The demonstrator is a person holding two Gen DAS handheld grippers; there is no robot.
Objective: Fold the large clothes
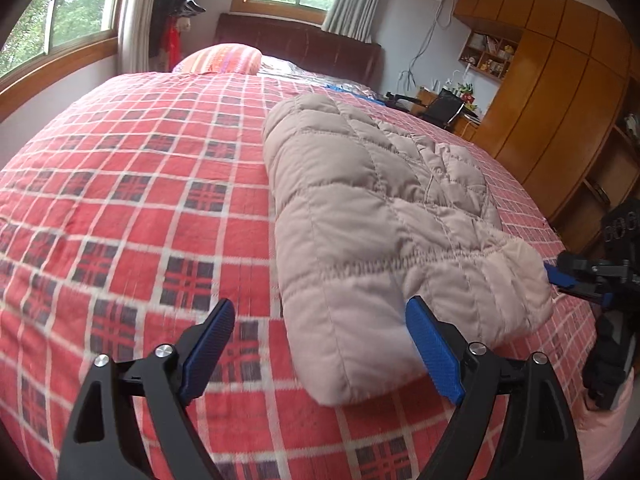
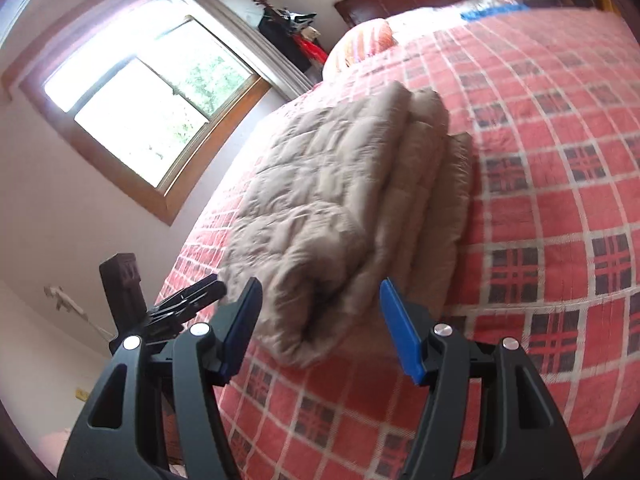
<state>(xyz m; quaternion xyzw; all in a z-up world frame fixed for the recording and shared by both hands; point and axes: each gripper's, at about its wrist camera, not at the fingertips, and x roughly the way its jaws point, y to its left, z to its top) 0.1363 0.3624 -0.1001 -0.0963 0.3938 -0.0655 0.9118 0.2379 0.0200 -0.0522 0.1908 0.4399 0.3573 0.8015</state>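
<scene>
Fingers [image 1: 216,344] spread, empty; folded jacket [image 1: 384,220] motion-blurred.

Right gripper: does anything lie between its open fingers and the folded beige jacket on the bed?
Nothing visible does. The right gripper is open with the near end of the folded beige jacket directly ahead between its fingers; only red plaid bedspread surrounds it. The left gripper, also open, sits at the jacket's other side, not in the path.

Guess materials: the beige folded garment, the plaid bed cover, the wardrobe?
Beige quilted coat: puffy stitched panels, matte shell, probably padded synthetic or down; fill not visible. Red plaid bed cover: soft, fuzzy woven look, likely cotton or flannel. Wardrobe: orange-brown panels with a slight sheen, looks like varnished wood or veneer.
</scene>
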